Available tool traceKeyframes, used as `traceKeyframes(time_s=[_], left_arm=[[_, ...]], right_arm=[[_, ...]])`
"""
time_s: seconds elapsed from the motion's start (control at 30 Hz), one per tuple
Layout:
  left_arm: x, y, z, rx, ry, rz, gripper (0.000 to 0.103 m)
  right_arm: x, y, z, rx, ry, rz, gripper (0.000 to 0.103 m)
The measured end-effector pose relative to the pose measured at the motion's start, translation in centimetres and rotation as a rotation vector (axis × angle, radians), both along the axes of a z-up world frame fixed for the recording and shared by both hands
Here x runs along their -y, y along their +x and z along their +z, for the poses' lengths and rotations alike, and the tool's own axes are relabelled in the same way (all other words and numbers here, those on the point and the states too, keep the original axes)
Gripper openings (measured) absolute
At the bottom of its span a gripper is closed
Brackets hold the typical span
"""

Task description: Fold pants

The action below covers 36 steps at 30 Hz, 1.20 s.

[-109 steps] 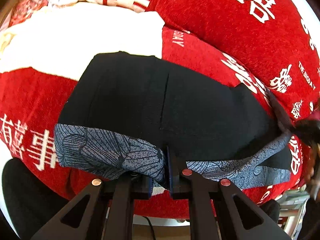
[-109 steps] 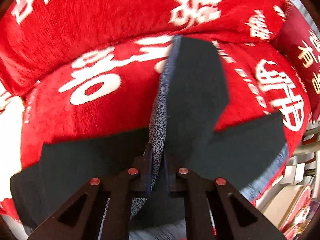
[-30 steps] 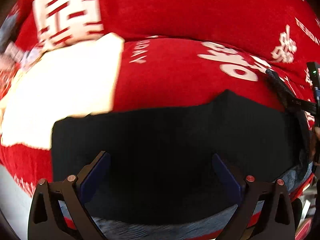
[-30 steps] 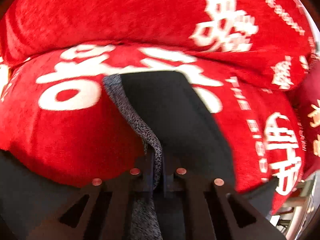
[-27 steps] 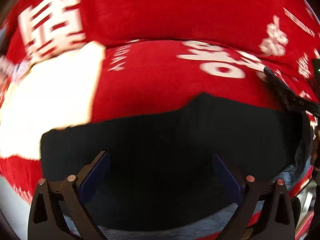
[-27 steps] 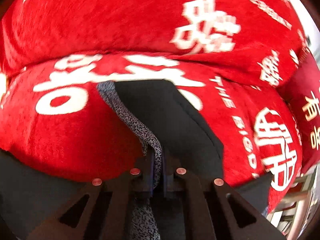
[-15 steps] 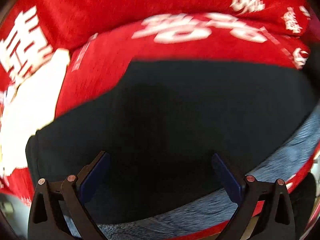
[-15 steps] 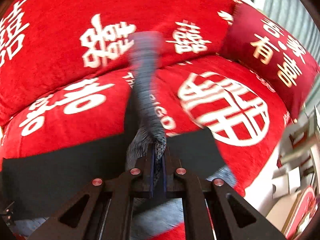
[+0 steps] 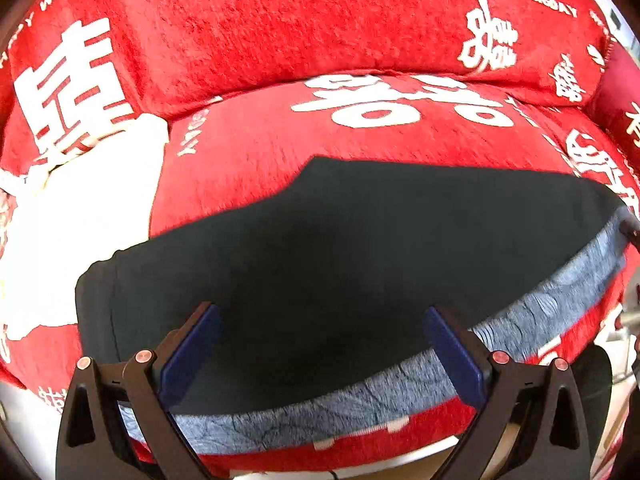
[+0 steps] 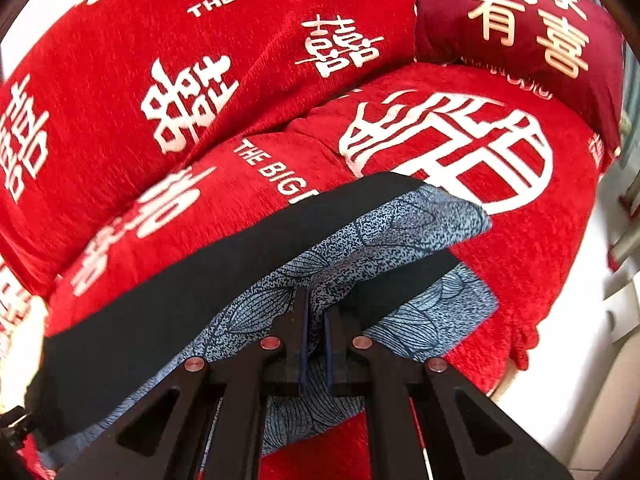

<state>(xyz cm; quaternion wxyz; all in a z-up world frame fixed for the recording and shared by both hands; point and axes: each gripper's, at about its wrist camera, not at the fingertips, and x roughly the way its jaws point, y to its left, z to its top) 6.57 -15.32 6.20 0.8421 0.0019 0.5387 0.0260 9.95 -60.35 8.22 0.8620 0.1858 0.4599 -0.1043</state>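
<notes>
The black pants with a grey-blue patterned band lie flat across the red sofa seat. My left gripper is open and empty, its blue pads apart over the near part of the pants. My right gripper is shut on the patterned band at the pants' right end, with the fabric bunched between its fingers. The black cloth stretches away to the left in the right wrist view.
The red sofa seat has white characters and a back cushion behind it. A white cloth lies on the seat to the left of the pants. A dark red pillow sits at the right end. The sofa's front edge is close below.
My left gripper let go of the band and opened. My right gripper carried its held end over to the right and down; the pants now lie spread across the seat.
</notes>
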Motion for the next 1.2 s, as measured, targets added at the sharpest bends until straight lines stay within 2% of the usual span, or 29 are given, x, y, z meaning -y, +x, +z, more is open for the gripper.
traceKeyframes(time_s=[0.2,0.27,0.37,0.43,0.5,0.53,0.57,0.6,0.63,0.7,0.83,0.93,1.0,1.1,1.13,1.2], left_arm=[[-1.2,1.3,-3.5,-0.123,-0.023,0.108,0.102],[-1.3,0.6,-4.0,-0.125,0.011,0.113,0.102],[-1.3,0.3,-4.0,-0.112,0.032,0.119,0.102],[-1.6,0.6,-3.8,-0.106,0.005,0.142,0.102],[-1.8,1.3,-3.8,-0.110,-0.020,0.160,0.102],[-1.9,1.8,-3.9,-0.118,-0.031,0.169,0.102],[-1.9,2.2,-4.1,-0.129,-0.034,0.177,0.102],[-1.9,2.6,-4.4,-0.144,-0.032,0.183,0.102],[-1.8,3.1,-4.5,-0.155,-0.026,0.185,0.102],[-1.3,3.3,-3.8,-0.134,-0.045,0.169,0.102],[0.2,3.8,-1.2,-0.054,-0.069,0.121,0.102],[2.0,4.8,-1.9,-0.098,-0.079,0.096,0.102],[4.1,5.3,-2.9,-0.131,-0.059,0.055,0.102],[7.4,5.3,-4.4,-0.154,0.079,-0.010,0.102],[7.8,5.2,-4.5,-0.130,0.105,-0.008,0.103],[7.4,5.1,-4.2,-0.129,0.091,-0.009,0.103]], right_arm=[[4.4,0.7,-3.6,0.047,0.244,-0.090,0.012],[5.6,0.7,-4.3,0.063,0.305,-0.116,0.016],[7.8,0.8,-4.9,0.110,0.392,-0.167,0.035],[9.2,0.9,-5.0,0.157,0.458,-0.199,0.060],[10.4,1.1,-5.3,0.194,0.519,-0.224,0.067],[10.8,1.4,-5.5,0.201,0.546,-0.226,0.065],[11.1,1.7,-5.6,0.199,0.563,-0.217,0.057],[11.1,2.2,-5.5,0.177,0.554,-0.203,0.017],[11.1,2.3,-5.3,0.160,0.545,-0.193,0.008],[10.3,1.8,-3.0,0.181,0.469,-0.157,0.008],[7.7,-0.8,3.5,0.269,0.292,-0.076,0.007],[6.4,-3.2,5.5,0.270,0.209,-0.082,0.007],[5.9,-4.0,5.2,0.240,0.158,-0.092,0.007],[6.4,-3.9,2.9,0.166,0.132,-0.110,0.007],[6.7,-3.7,2.1,0.143,0.134,-0.114,0.007],[7.0,-2.9,0.5,0.102,0.134,-0.117,0.007]])
